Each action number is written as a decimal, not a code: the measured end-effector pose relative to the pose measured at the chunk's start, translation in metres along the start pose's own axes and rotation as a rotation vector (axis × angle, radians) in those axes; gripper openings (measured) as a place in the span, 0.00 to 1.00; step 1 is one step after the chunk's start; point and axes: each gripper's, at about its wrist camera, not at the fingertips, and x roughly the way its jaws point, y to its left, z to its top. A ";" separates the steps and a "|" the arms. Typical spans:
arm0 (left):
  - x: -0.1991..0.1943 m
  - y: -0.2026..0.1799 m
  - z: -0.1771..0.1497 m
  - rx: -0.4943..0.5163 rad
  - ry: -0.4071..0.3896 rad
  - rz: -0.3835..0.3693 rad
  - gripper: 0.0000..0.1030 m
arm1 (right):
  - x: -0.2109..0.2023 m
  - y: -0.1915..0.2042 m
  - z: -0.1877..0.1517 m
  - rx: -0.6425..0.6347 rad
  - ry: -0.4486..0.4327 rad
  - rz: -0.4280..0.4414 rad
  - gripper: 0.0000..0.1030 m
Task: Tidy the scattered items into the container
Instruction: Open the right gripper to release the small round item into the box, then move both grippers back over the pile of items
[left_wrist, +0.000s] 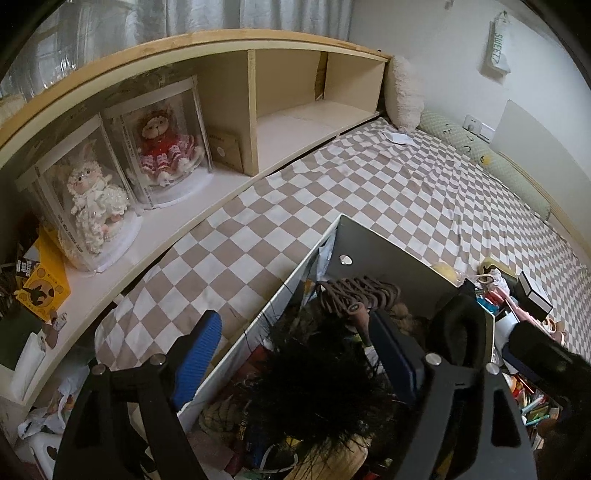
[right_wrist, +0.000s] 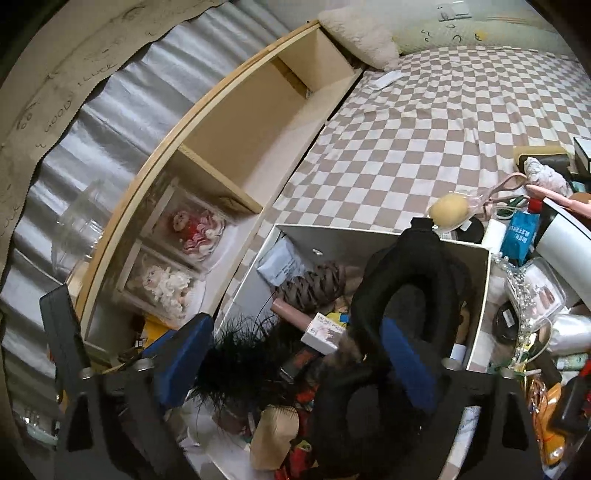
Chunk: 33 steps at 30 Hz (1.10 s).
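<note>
Right tool open, black padded item seemingly draped over one finger, above white bin

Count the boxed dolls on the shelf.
2. The red doll stands in the shelf's left bay, in a clear case; the white doll stands in its own case directly beside it, nearer the camera. Clutter farther along could hide more.

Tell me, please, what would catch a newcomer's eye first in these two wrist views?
Most likely the white container on the checkered bedspread, crammed with clutter, including a black feathery item and a brown braided piece. A black padded ring hangs over it at the right gripper, its jaws apart. On the wooden shelf to the left, two dolls in clear cases stand out.
</note>
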 end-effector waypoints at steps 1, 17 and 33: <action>-0.001 -0.001 0.000 0.003 -0.002 0.000 0.80 | -0.001 0.000 0.000 -0.002 -0.005 -0.011 1.00; -0.009 0.006 -0.005 -0.043 0.005 0.003 0.98 | -0.026 -0.014 -0.008 0.031 -0.084 -0.136 1.00; -0.038 -0.011 -0.015 0.043 -0.086 -0.035 1.00 | -0.067 -0.004 -0.033 -0.168 -0.243 -0.244 1.00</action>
